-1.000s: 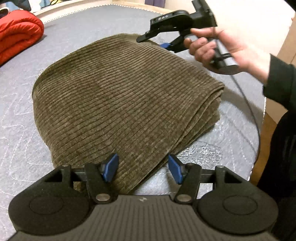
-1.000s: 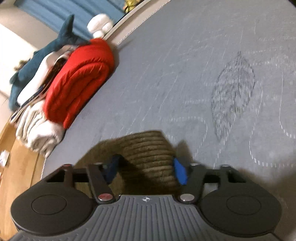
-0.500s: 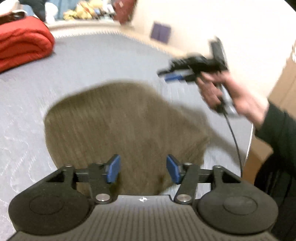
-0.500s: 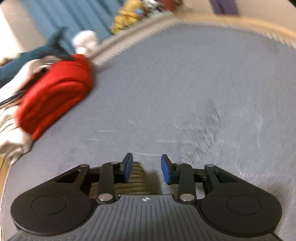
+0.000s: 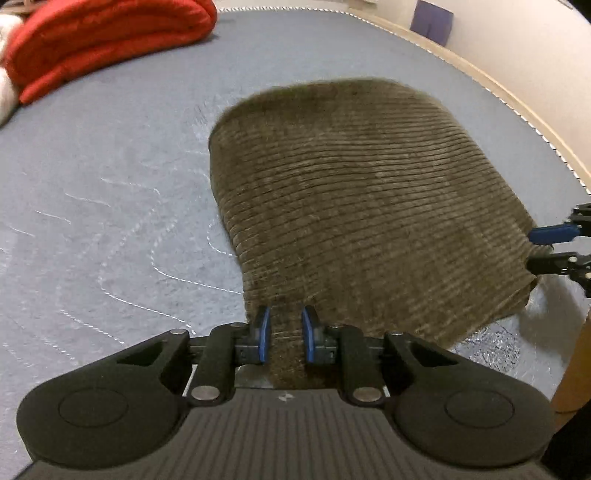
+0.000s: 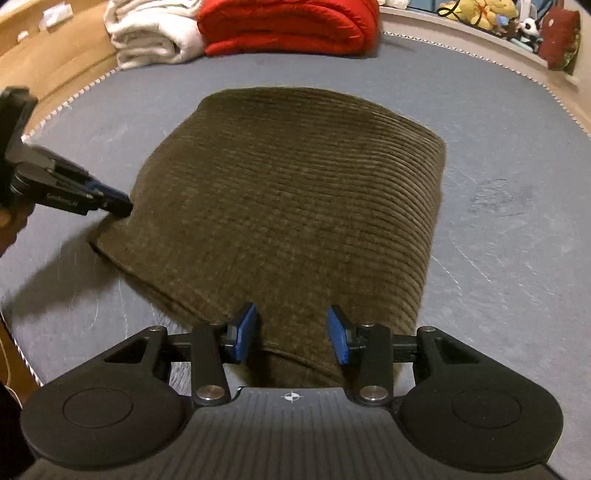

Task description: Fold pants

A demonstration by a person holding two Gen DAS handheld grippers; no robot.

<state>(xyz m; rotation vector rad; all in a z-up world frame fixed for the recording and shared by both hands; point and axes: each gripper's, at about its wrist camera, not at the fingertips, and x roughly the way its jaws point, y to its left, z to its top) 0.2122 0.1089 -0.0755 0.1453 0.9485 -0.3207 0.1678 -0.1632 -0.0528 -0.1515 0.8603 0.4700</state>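
Note:
The folded olive-brown corduroy pants (image 5: pixel 362 199) lie as a thick rectangle on the grey mattress; they also show in the right wrist view (image 6: pixel 295 206). My left gripper (image 5: pixel 285 334) is narrowed on the pants' near edge, with cloth between the blue pads. It also shows at the pants' left edge in the right wrist view (image 6: pixel 118 203). My right gripper (image 6: pixel 291 334) is open, straddling the near edge of the pants. It shows at the pants' right corner in the left wrist view (image 5: pixel 543 249).
A rolled red blanket (image 6: pixel 288 26) and white folded towels (image 6: pixel 151 37) lie at the far end of the mattress (image 5: pixel 110 184). A wooden bed frame (image 5: pixel 480 74) edges the mattress. Soft toys (image 6: pixel 480 14) sit on a far shelf.
Both grippers came down to the pants' edges. The left gripper narrowed from wide open onto the near edge. The right gripper widened and now straddles another edge.

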